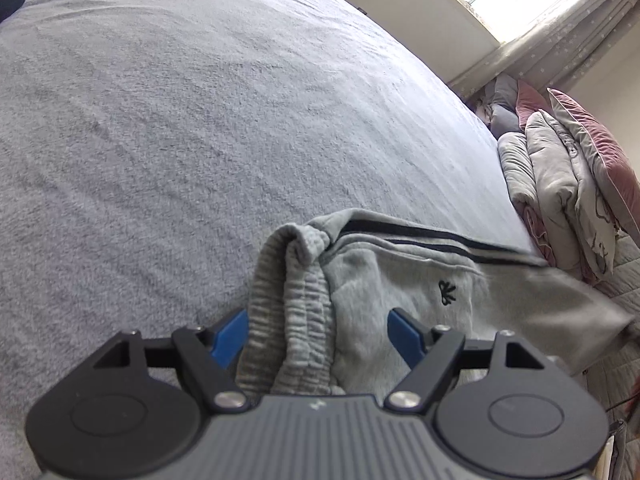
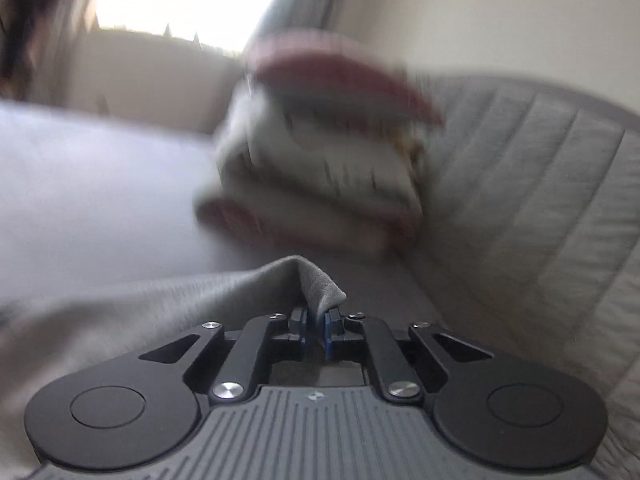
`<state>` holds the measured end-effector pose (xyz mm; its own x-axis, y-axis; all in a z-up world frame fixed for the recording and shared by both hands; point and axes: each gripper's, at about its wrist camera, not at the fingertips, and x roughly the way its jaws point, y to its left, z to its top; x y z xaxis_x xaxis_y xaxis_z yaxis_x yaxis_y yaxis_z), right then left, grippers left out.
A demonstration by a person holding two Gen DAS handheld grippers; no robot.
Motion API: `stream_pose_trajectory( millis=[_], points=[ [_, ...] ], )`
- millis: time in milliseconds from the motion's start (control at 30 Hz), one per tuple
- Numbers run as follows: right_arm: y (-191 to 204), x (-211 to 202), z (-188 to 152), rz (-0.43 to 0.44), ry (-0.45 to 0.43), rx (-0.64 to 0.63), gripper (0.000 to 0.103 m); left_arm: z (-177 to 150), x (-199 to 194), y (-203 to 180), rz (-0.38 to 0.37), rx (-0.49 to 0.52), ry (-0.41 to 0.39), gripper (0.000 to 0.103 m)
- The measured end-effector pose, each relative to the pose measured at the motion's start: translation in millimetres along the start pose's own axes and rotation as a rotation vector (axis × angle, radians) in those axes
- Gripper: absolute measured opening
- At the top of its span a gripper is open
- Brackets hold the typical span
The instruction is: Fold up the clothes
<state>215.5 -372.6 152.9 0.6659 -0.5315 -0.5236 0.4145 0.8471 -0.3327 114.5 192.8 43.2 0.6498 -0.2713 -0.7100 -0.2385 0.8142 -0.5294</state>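
Grey bedspread (image 1: 200, 140), wide and flat, bearing grey sweatpants (image 1: 400, 280) with dark side stripes near its edge beside stacked quilts (image 1: 560, 184). Left gripper (image 1: 318, 334): jaws wide apart, ribbed waistband bunched loosely between them, not pinched; right gripper (image 2: 316, 330): nearly closed, pinching a fold of the grey fabric. Step judged: carrying the garment over for a fold; next, left closes on the waistband

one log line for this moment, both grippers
left gripper: open, fingers straddle grey sweatpants waistband | right gripper: shut on grey cloth corner | bed: garment unfolded
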Motion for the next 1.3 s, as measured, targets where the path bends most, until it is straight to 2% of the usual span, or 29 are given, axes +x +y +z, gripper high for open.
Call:
stream_pose_trajectory(
  millis=[33,100,133,200,333,433,533,567,600,667,700,733,900,1033,1133,1233,1300],
  points=[
    [-8,14,-16,0.014,0.062,0.059,0.009,1,1,0,0.005,0.006,-0.004,0.078],
    [-25,21,-48,0.072,0.114,0.197,0.02,4,1,1,0.02,0.017,-0.021,0.078],
    [-35,19,-65,0.106,0.134,0.264,0.021,5,1,1,0.026,0.025,-0.032,0.079],
    [-51,9,-94,0.199,0.201,0.387,0.032,7,3,0,0.041,0.05,-0.056,0.08],
    [-83,-30,-140,0.408,0.306,0.649,0.043,5,16,-10,0.041,0.136,-0.066,0.082],
    [-85,-68,-155,0.522,0.3,0.674,0.045,-1,30,-20,0.076,0.239,-0.062,0.082],
    [-81,-92,-164,0.607,0.217,0.664,0.059,-2,36,-17,0.108,0.261,-0.077,0.073],
    [-79,-92,-168,0.613,0.203,0.652,0.064,-1,35,-16,0.099,0.244,-0.081,0.07],
    [-76,-88,-171,0.612,0.196,0.636,0.065,-1,34,-16,0.093,0.245,-0.085,0.061],
    [-74,-71,-177,0.589,0.253,0.624,0.065,-3,32,-22,0.091,0.288,-0.09,0.044],
    [-77,-62,-178,0.575,0.269,0.636,0.065,-1,31,-25,0.083,0.298,-0.093,0.023],
    [-81,-55,-178,0.56,0.277,0.655,0.065,2,29,-26,0.064,0.285,-0.093,0.014],
    [-97,-19,-170,0.476,0.254,0.697,0.065,23,19,-23,0.022,0.228,-0.123,0.013],
    [-94,16,-152,0.311,0.225,0.577,0.065,41,16,-13,-0.031,0.171,-0.129,0.013],
    [-103,36,-135,0.36,0.204,0.568,0.064,50,11,-7,-0.057,0.152,-0.126,0.013],
    [-115,38,-108,0.383,0.096,0.543,0.065,55,4,-5,-0.061,0.165,-0.144,0.013],
    [-117,47,-86,0.38,0.073,0.505,0.07,54,5,-3,-0.057,0.169,-0.147,0.013]
  ],
)
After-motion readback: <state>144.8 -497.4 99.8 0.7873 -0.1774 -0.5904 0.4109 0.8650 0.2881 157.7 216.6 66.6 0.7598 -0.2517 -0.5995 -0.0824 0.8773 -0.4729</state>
